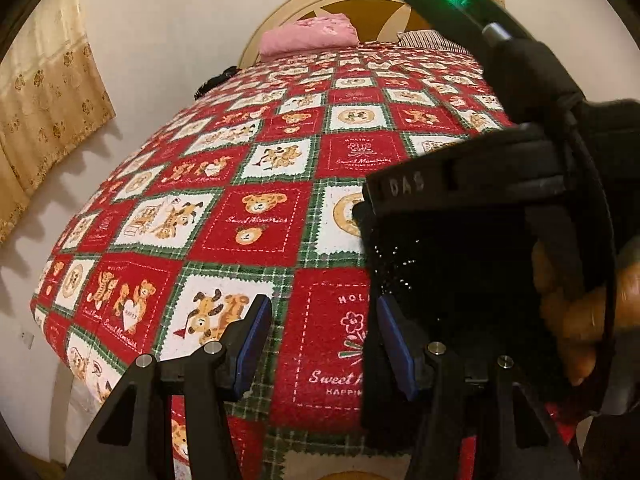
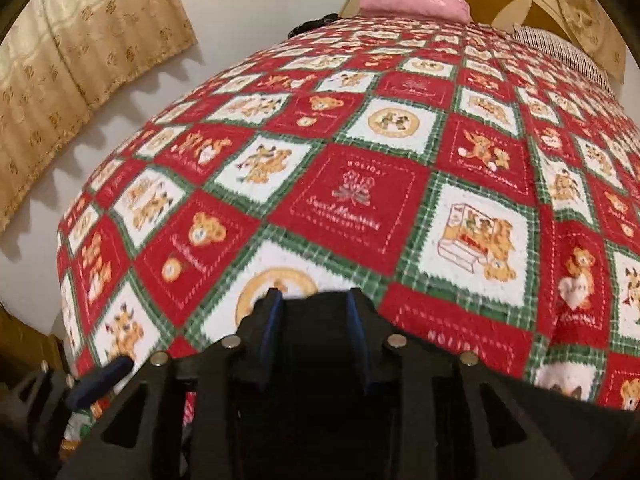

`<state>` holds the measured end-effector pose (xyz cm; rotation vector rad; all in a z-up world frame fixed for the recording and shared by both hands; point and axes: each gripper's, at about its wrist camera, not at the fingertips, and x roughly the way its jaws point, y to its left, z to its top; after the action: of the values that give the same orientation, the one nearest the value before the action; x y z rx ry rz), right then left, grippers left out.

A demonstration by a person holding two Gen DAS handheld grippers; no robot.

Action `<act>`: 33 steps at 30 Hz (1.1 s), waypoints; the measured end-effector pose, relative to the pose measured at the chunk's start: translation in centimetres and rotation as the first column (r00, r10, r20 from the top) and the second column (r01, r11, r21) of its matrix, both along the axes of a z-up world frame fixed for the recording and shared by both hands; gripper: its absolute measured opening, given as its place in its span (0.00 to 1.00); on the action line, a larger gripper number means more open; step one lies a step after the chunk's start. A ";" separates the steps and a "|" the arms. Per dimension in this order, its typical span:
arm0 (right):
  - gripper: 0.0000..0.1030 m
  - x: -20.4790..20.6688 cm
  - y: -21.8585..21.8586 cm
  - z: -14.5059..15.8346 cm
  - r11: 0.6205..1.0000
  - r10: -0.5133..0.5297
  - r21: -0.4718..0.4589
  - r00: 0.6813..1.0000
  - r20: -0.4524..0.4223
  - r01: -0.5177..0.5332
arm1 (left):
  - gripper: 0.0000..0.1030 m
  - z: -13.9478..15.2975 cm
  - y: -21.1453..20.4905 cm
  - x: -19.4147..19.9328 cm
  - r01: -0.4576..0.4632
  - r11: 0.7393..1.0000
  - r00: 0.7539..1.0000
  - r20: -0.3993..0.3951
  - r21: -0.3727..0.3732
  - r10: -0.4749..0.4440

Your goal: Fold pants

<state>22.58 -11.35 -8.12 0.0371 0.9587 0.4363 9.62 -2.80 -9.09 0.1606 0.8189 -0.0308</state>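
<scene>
**Lifting black pants above the bed, fold barely begun**

Dark pants [image 2: 316,344] sit between the right tool [image 2: 315,300] pads, hanging over the patterned bedspread [image 2: 360,200]. The left tool [image 1: 320,344] gapes half-wide, empty, just beside the cloth. Folding looks hardly started.

One bed, two grippers, one pair of pants.
Ahead of the grippers: one teddy-bear quilt [image 2: 360,200], one pink pillow [image 2: 416,0], one striped pillow [image 2: 560,52], two curtains.

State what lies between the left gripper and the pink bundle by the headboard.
Only the bare patchwork bedspread, seen in the left wrist view.
</scene>
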 end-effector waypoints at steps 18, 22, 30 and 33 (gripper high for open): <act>0.78 -14.3 -15.2 7.5 0.916 -0.401 0.113 0.872 0.282 0.384 | 0.55 2.3 -0.9 2.3 0.047 0.998 0.999 -0.021 -0.034 -0.048; 0.81 -15.8 -18.5 6.0 0.849 -0.525 0.083 0.811 0.260 0.522 | 0.55 2.8 -1.4 2.4 0.059 0.998 0.998 0.006 -0.030 -0.059; 0.82 -18.9 -20.5 2.6 0.803 -0.594 0.079 0.781 0.194 0.591 | 0.55 2.0 -2.2 2.6 0.060 0.998 0.998 -0.006 -0.012 -0.060; 0.85 -18.7 -19.9 2.8 0.812 -0.577 0.039 0.790 0.205 0.583 | 0.55 1.8 -2.5 2.4 0.069 0.998 0.998 -0.005 -0.005 -0.069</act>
<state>3.85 -31.24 -5.32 0.2539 0.6970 -0.1478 12.01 -5.33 -7.28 0.1846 0.8179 -0.0980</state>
